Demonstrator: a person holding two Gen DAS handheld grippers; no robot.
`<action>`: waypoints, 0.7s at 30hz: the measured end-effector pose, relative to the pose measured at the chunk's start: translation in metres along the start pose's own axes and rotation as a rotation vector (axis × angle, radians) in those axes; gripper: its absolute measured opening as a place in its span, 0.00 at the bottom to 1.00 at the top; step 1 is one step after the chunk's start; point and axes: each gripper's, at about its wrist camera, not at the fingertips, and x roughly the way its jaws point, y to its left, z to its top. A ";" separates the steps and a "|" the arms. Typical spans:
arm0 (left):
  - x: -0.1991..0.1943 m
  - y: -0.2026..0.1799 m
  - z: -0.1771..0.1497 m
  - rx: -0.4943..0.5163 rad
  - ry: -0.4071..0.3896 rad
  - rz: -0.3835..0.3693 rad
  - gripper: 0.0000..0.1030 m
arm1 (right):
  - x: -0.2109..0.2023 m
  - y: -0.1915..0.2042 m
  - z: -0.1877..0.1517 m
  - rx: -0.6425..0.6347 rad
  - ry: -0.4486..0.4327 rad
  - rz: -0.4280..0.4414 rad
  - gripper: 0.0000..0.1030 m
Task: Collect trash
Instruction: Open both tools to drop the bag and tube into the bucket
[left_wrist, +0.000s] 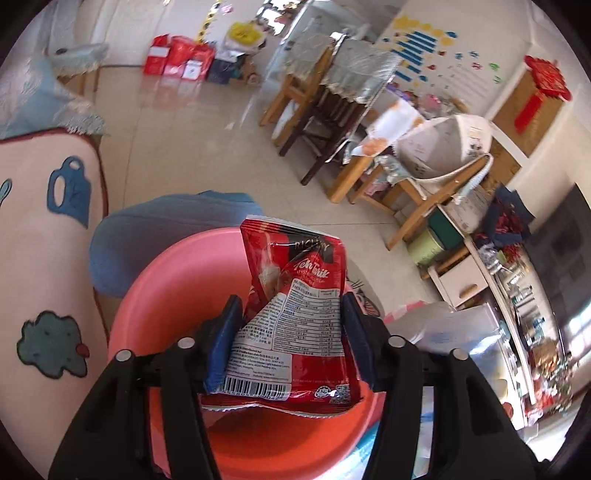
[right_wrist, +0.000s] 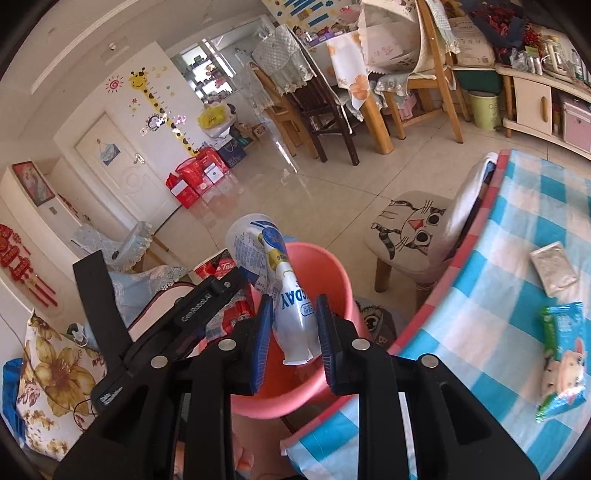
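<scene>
Left claw (left_wrist: 291, 332): closed on a red drink-mix packet (left_wrist: 295, 317), pinched between both blue pads at its lower half, barcode end toward the camera, upper end crumpled and sticking up. The packet hangs over the open mouth of the pink bin (left_wrist: 173, 295), above the rim and not inside it.

Right claw (right_wrist: 291, 332): closed on a crushed white and blue plastic bottle (right_wrist: 280, 280), gripped at its narrow neck end; the wider, dented body points away from the camera. The bottle is also above the pink bin (right_wrist: 332, 266), over its near side. The left claw with its red packet (right_wrist: 218, 267) shows just left of the bottle, at the bin's left rim.

The bin sits at the edge of the worktop (right_wrist: 498, 258), which is covered in a blue and white checked cloth. On that cloth, well right of the bin: a green and blue wrapper (right_wrist: 561, 354) and a flat silver-grey sachet (right_wrist: 552, 273), apart from each other. A cat-face stool (right_wrist: 410, 232) stands on the floor behind the bin.
</scene>
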 end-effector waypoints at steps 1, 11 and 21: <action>0.002 0.004 0.002 -0.019 0.005 0.001 0.57 | 0.007 -0.001 -0.001 0.008 0.010 0.007 0.31; 0.007 -0.005 0.001 0.049 -0.050 0.020 0.79 | -0.013 -0.030 -0.032 0.016 -0.062 -0.111 0.79; 0.013 -0.036 -0.026 0.118 -0.003 -0.146 0.92 | -0.057 -0.052 -0.072 -0.130 -0.093 -0.310 0.87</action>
